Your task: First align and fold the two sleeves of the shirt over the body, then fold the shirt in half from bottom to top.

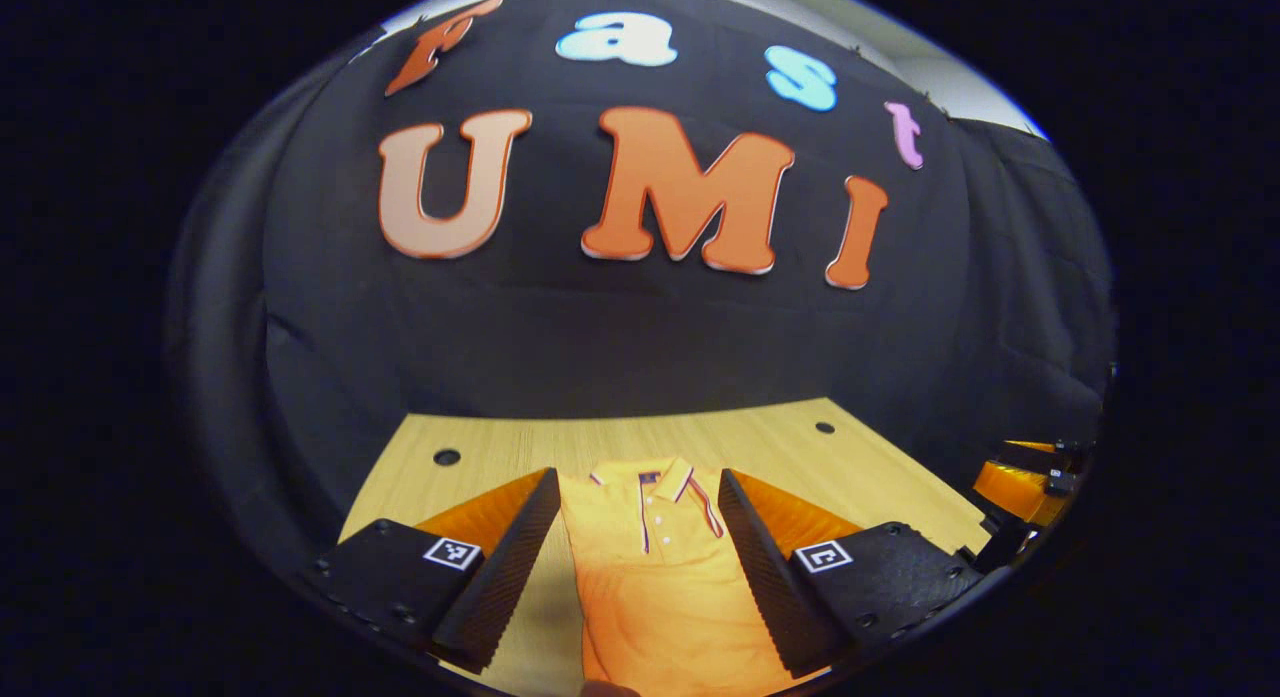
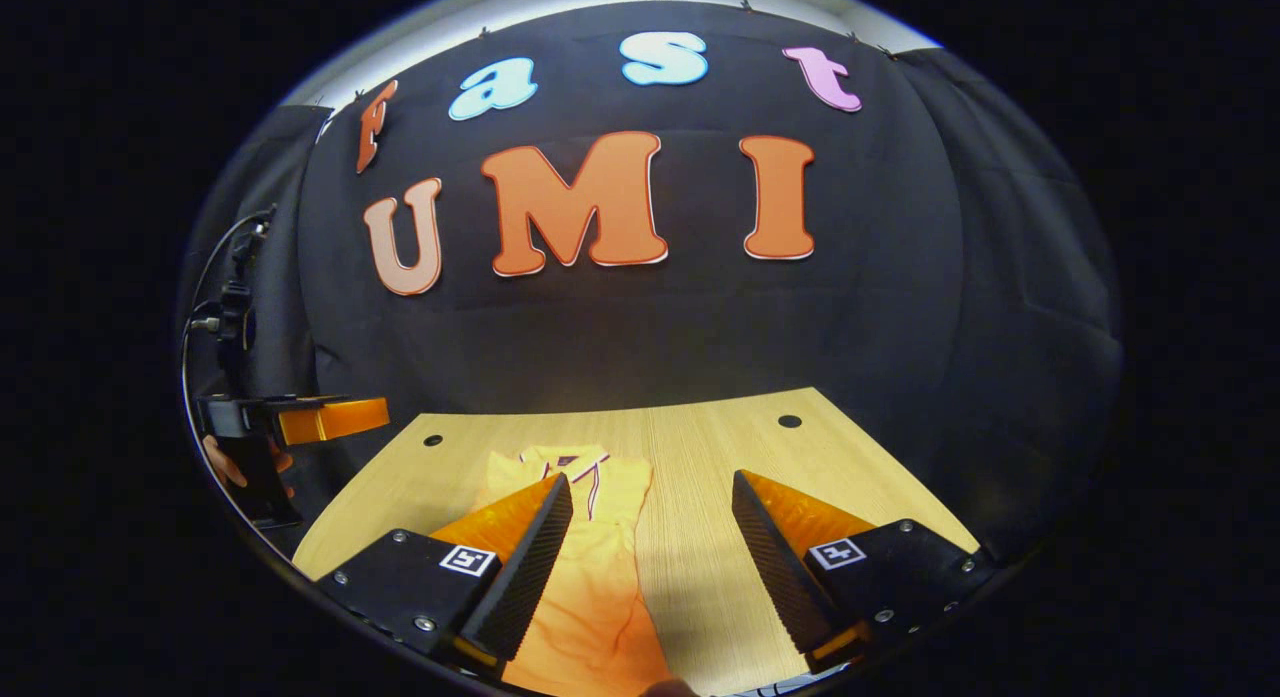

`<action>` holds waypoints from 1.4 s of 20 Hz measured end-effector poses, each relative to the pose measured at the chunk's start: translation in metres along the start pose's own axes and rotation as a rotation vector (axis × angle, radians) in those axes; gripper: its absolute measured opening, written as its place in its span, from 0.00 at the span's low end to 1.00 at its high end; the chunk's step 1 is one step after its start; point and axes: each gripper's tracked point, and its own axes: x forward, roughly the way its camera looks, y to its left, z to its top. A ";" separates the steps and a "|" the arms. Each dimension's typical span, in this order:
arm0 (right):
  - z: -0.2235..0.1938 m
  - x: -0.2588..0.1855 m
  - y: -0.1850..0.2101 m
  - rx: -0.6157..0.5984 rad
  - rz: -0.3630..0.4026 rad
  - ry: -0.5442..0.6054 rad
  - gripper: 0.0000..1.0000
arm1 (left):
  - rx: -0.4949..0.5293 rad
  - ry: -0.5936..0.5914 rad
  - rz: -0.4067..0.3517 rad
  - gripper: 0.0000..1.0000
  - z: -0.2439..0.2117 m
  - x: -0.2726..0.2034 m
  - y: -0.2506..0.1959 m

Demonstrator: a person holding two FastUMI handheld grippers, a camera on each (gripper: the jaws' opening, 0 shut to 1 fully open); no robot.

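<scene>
An orange polo shirt [image 1: 660, 577] lay on the counter [image 1: 800, 447], sleeves seemingly folded in. Above it, the left gripper [image 1: 640, 567] and right gripper [image 2: 650, 567] hung with fingers spread.

No readable text; coded square tags [image 1: 452, 553] on fingers, shirt [image 1: 660, 577] collar label illegible

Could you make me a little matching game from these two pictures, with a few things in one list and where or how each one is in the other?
Things:
1. orange polo shirt
2. light wooden table
3. left gripper
4. right gripper

States:
A. open, hovering above the table to the shirt's right
B. carries the shirt and has small dark round holes
C. open, shirt body between its fingers in view
D. lies flat, collar toward the black wall

Pairs: 1-D, 2-B, 3-C, 4-A
</scene>
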 end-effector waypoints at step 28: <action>-0.229 -0.062 0.008 -0.058 0.164 0.584 0.99 | -0.015 0.564 0.157 0.98 -0.257 -0.128 -0.016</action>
